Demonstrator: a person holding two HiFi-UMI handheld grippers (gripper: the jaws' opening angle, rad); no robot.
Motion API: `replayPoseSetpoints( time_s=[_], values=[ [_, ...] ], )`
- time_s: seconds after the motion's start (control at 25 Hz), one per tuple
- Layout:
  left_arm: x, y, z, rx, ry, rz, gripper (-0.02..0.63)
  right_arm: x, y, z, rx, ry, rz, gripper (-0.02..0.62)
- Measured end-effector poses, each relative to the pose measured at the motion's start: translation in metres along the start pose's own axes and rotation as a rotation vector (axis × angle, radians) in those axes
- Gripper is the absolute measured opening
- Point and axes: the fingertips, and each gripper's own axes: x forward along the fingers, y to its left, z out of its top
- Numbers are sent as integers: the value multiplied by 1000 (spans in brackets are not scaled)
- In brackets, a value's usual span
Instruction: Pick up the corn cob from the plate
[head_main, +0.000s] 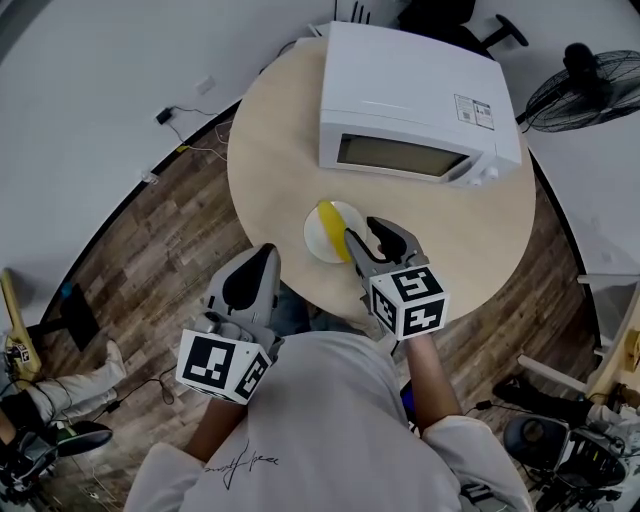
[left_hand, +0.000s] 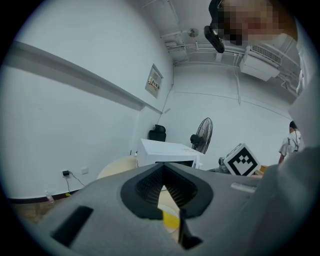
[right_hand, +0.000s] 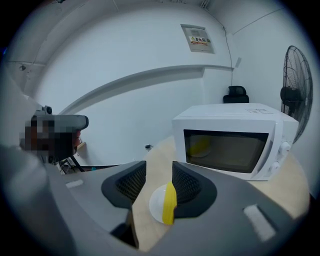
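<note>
Yellow corn cob (head_main: 330, 222), slender, smooth, lies across white plate (head_main: 314, 238); right gripper (head_main: 364, 230) jaws apart, gripping nothing; left gripper (head_main: 264, 252) jaws together.

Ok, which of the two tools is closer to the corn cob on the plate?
The right tool, jaws apart, right by the plate and its yellow corn cob. The left tool sits back at the table's edge, jaws together.

A round, pale wooden table (head_main: 270, 140) stands on a dark plank floor (head_main: 170, 250) near a white wall (head_main: 90, 70). A white microwave (head_main: 415, 100) sits on the table. A black fan (head_main: 585, 95) stands nearby, a poster (right_hand: 198, 38) hangs on the wall, and a black plug (head_main: 163, 116) sits low on the wall.
</note>
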Motion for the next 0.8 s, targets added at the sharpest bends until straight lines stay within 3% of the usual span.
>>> replayPoseSetpoints(
  time_s=[0.2,0.8],
  values=[
    [2,1,-2,-38,8,-8,-9,10,-3,-5,-5,18,-12,179],
    [4,2,-11,-41,33,0,-9,35,-8,-28,1,92,3,187]
  ],
)
